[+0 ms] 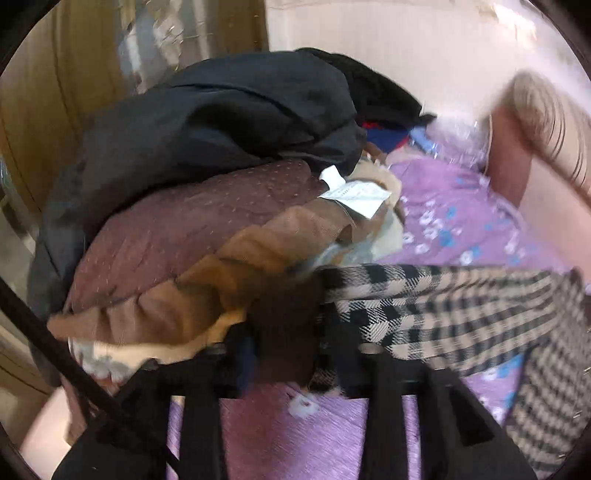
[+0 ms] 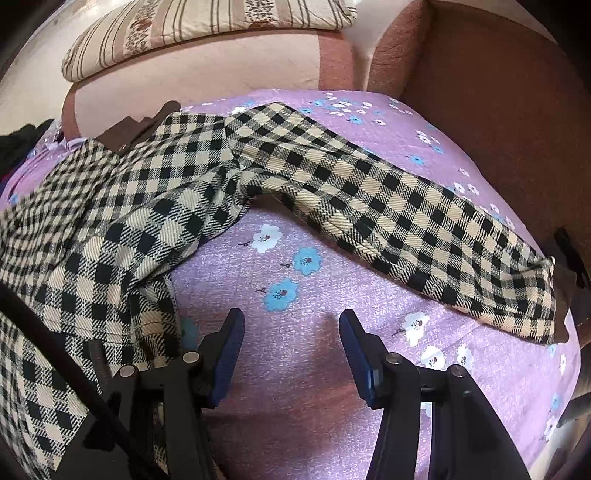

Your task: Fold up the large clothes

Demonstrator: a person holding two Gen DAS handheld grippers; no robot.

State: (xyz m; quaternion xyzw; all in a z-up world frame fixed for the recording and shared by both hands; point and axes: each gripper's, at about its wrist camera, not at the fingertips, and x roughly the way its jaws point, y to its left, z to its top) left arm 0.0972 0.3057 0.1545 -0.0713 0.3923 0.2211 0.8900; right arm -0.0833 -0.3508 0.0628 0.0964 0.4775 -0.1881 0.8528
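Observation:
A black-and-cream checked coat (image 2: pixel 155 206) lies spread on a purple flowered sheet (image 2: pixel 295 369), one sleeve (image 2: pixel 406 229) stretched to the right. Its brown collar (image 2: pixel 127 134) lies at the far left. My right gripper (image 2: pixel 291 332) is open and empty, just above the sheet, below the sleeve and right of the coat body. My left gripper (image 1: pixel 286 332) is shut on the dark brown cuff (image 1: pixel 284 314) of the checked coat's other sleeve (image 1: pixel 424 306), held above the sheet (image 1: pixel 461 206).
A pile of clothes stands beyond the left gripper: a black garment (image 1: pixel 207 122), a dotted brown one (image 1: pixel 177 229), tan fabric (image 1: pixel 192 306), a white label (image 1: pixel 354 195). A striped pillow (image 2: pixel 207 29) lies on the pink-brown sofa back (image 2: pixel 184 88); a brown armrest (image 2: pixel 480 92) is right.

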